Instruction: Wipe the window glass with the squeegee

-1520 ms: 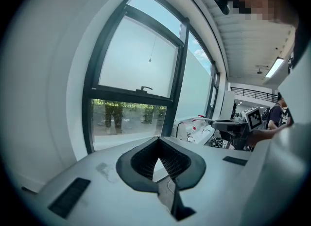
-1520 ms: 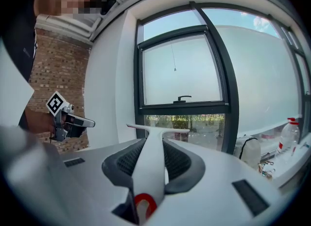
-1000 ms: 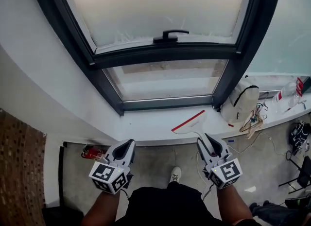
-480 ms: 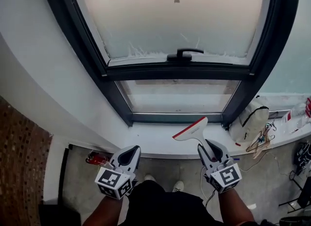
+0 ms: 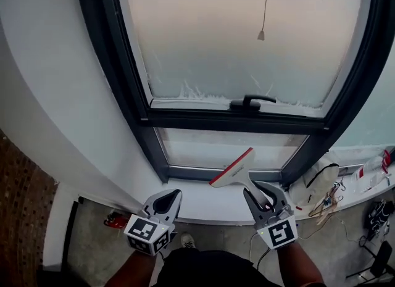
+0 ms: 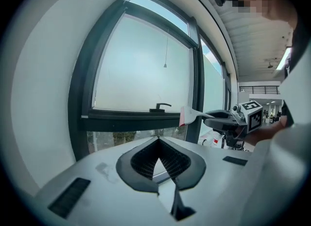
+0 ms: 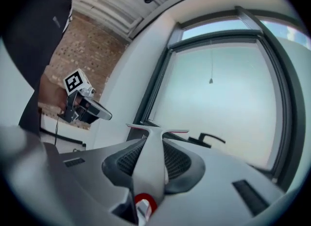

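While right hand-held gripper (image 5: 263, 194) clamps the squeegee (image 5: 242, 175), blade (image 5: 229, 168) seems off glass (image 5: 247, 45).

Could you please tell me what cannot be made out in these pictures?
- Whether the squeegee touches the glass: head view gives no depth; right gripper view shows it edge-on.
- Its handle's end: hidden inside the right gripper.
- The sill clutter: head view, too small.

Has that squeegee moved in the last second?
Yes. The squeegee, clamped in the right gripper, has risen from the sill; its blade now overlaps the window's bottom rail.
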`<act>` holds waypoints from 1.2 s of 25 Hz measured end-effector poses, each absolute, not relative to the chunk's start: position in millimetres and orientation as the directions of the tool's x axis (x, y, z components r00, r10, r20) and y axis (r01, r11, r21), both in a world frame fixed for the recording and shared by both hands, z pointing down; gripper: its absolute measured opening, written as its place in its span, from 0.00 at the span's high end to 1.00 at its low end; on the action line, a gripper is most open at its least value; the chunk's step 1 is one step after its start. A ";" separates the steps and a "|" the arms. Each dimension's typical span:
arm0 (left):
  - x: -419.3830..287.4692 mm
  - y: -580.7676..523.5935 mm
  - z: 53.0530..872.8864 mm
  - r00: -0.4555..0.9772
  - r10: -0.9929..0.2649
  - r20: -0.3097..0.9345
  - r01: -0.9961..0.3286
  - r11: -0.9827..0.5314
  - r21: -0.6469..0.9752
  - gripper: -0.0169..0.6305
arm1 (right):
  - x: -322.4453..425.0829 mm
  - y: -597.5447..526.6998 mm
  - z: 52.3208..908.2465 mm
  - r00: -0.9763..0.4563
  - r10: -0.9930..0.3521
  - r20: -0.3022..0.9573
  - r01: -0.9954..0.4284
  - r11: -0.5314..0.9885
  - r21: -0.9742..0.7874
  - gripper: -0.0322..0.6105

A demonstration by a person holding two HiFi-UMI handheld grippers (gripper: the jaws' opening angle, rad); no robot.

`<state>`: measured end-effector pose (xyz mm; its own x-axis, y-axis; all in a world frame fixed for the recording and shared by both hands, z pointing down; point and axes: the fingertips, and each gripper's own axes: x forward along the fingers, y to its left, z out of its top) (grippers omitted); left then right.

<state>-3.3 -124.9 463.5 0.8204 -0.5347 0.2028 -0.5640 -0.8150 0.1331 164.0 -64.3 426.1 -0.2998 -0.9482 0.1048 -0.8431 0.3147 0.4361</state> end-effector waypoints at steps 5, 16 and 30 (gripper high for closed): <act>-24.5 -162.3 444.0 0.835 -0.526 0.162 -0.547 -0.827 0.132 0.97 | 127.2 -127.1 381.7 -0.311 -0.943 0.115 -0.718 0.312 0.622 0.81; -62.1 -213.2 439.3 0.836 -0.528 0.149 -0.545 -0.831 0.110 0.97 | 47.8 -262.2 298.4 -0.359 -0.932 0.049 -0.316 0.170 0.933 0.81; -78.5 -231.4 470.0 0.750 -0.639 0.169 -0.661 -0.726 0.189 0.97 | 7.9 -436.1 362.8 -0.299 -0.950 0.095 0.201 0.035 0.979 0.81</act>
<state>-78.5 -231.4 470.0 0.7503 -0.6390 0.1693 -0.6611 -0.7263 0.1885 7.9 -436.1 362.8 -0.2989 -0.9495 0.0953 0.2008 0.0351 0.9790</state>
